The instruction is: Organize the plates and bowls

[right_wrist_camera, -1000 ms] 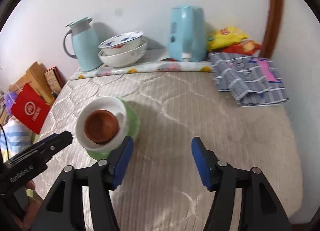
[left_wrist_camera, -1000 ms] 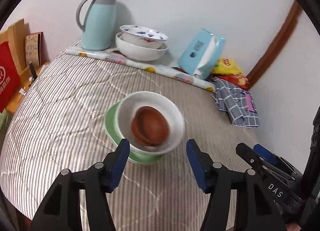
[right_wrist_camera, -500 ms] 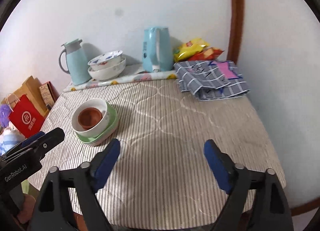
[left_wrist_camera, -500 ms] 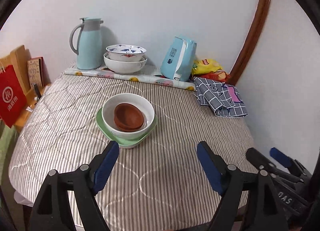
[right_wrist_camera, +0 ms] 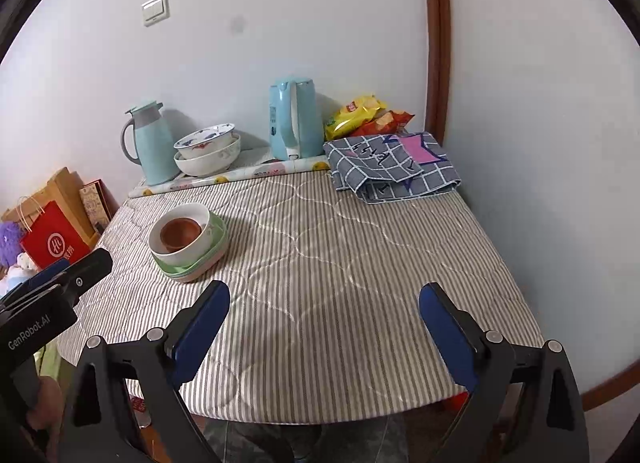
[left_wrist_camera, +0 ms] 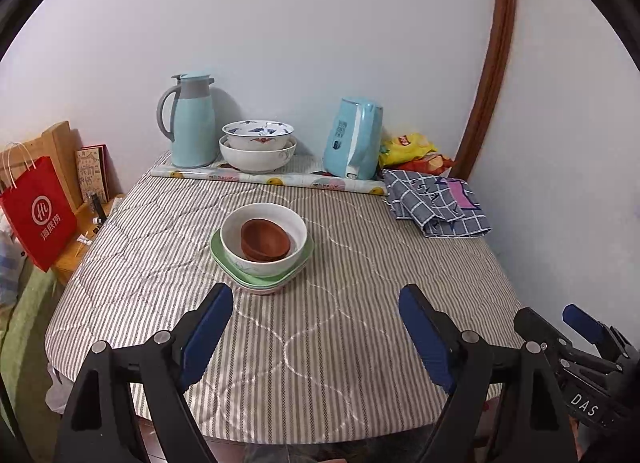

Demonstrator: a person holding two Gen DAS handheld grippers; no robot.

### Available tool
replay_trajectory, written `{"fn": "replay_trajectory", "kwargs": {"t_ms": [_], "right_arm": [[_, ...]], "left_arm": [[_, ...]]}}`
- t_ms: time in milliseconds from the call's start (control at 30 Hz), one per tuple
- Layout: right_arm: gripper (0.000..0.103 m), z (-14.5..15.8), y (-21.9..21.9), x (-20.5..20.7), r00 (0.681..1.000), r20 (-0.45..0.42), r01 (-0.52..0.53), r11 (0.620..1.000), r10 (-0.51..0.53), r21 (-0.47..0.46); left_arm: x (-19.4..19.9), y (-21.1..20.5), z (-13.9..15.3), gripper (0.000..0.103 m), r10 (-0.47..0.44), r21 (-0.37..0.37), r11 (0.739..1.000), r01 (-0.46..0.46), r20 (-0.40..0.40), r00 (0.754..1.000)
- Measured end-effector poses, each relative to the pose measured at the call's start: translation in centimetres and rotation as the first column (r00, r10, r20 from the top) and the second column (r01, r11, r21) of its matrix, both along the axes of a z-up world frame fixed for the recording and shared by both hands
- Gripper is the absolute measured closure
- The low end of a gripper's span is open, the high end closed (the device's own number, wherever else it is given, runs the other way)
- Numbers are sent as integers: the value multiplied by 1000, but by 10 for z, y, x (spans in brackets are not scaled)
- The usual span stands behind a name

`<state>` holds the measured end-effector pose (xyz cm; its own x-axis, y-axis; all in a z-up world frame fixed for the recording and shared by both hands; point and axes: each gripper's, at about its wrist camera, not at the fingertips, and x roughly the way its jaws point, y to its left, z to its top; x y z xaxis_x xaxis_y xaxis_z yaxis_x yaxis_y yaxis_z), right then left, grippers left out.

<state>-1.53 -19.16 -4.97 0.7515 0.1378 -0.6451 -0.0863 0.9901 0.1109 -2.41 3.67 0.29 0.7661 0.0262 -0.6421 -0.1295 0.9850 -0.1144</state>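
Both grippers, left gripper (left_wrist_camera: 316,327) and right gripper (right_wrist_camera: 324,323), hover wide-jawed, empty.

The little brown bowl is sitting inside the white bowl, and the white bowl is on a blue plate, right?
Not quite. The plate is green, not blue, as the left wrist view shows. The rest holds: the brown bowl sits inside the white bowl, which rests on that plate.

Small bowl (left_wrist_camera: 265,239) in bowl (left_wrist_camera: 240,253) on plates (left_wrist_camera: 280,283), table (left_wrist_camera: 360,343) centre-left.
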Motion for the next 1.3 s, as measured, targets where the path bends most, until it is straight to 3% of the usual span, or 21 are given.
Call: {"fn": "replay_trajectory", "kwargs": {"t_ms": [1300], "right_arm": [[8,2,-9,-20,1000,7,24,1000,-24,-16]], "left_arm": [[-12,-17,2,19,-24,10,1000,24,9,1000]]}}
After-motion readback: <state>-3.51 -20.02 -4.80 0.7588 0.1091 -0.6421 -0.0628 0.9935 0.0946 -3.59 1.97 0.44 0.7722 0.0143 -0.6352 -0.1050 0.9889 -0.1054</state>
